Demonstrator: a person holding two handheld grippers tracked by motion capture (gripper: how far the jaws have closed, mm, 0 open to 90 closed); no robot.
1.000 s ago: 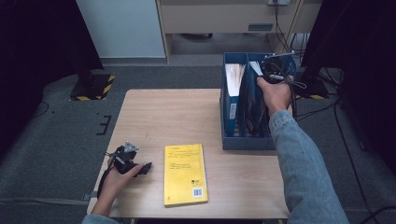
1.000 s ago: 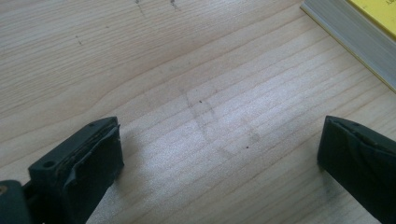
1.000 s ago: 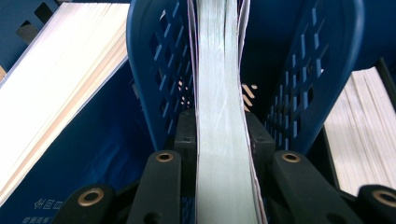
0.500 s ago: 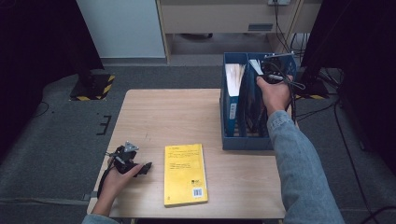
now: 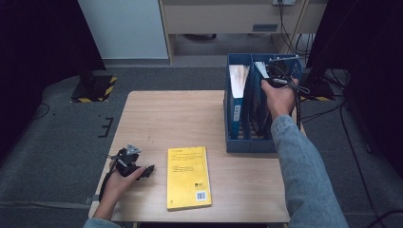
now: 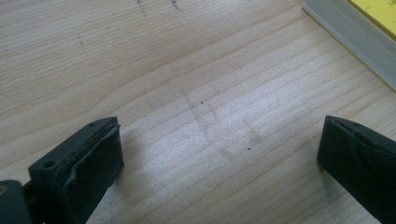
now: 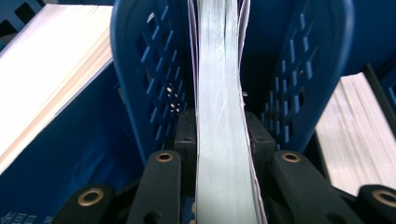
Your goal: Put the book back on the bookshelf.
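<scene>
Clearly, the thin book point(image 7: 224, 116) is clamped edge-on between the jaws of the right gripper point(image 7: 223, 140), its pale page block pinched on both sides by the black pads. It stands upright in a slot of the blue file rack point(image 5: 235, 137), with blue perforated dividers point(image 7: 144, 79) close on either side of it. In the high view the right gripper point(image 5: 275, 78) sits at the top of the rack's far end, the person's right hand point(image 5: 279, 97) wrapped around it and a denim sleeve point(image 5: 304, 175) running back to the near edge of the table. Other white-paged books point(image 5: 237, 76) stand in the neighbouring slot to the left.

Well apart from the rack, a yellow book point(image 5: 188, 176) lies flat on the wooden table point(image 5: 176, 118), near the front edge. Just to its left the left gripper point(image 5: 138, 167) rests low over the tabletop in the person's left hand point(image 5: 119, 183); its jaws stand wide apart with bare wood between them, and the yellow book's corner point(image 6: 355, 28) lies ahead and off to one side.
</scene>
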